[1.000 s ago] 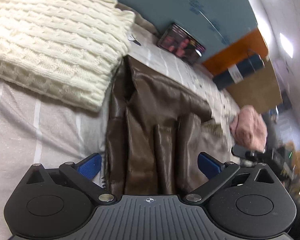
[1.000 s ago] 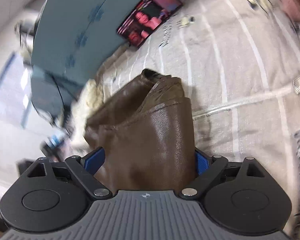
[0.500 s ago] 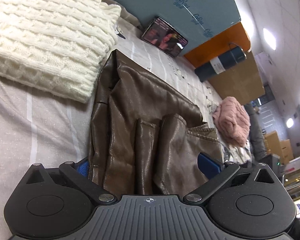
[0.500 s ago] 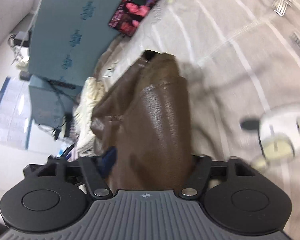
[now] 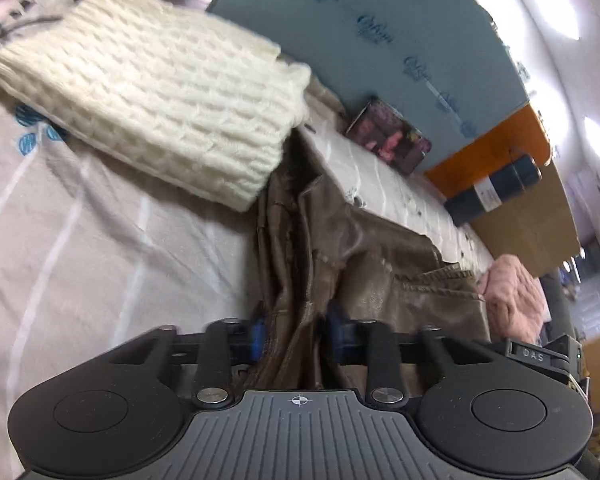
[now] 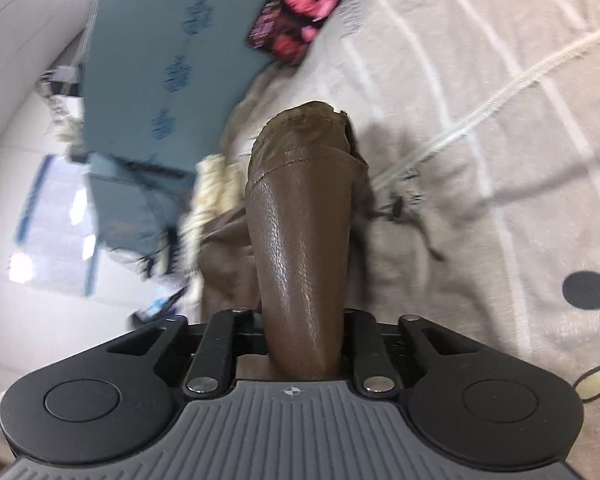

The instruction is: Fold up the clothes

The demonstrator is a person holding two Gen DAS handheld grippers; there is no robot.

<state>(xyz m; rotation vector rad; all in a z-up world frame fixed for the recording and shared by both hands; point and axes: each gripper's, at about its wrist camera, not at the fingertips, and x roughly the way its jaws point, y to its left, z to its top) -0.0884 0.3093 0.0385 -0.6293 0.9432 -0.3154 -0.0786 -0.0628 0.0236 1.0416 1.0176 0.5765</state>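
Glossy brown leather jacket lying bunched on the bed, left tongs pinching its folds, right tongs clamping a sleeve

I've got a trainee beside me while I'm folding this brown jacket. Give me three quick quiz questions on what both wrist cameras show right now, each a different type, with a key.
1. True or false: the left gripper is open and clear of the brown jacket.
2. Multiple choice: What lies beside the jacket in the left wrist view, on the striped bedsheet? A) cream knitted sweater B) blue jeans C) red towel
3. Fill in: the right gripper is shut on a fold of the ____.

Key: 1 false, it is shut on the jacket; 2 A; 3 jacket.
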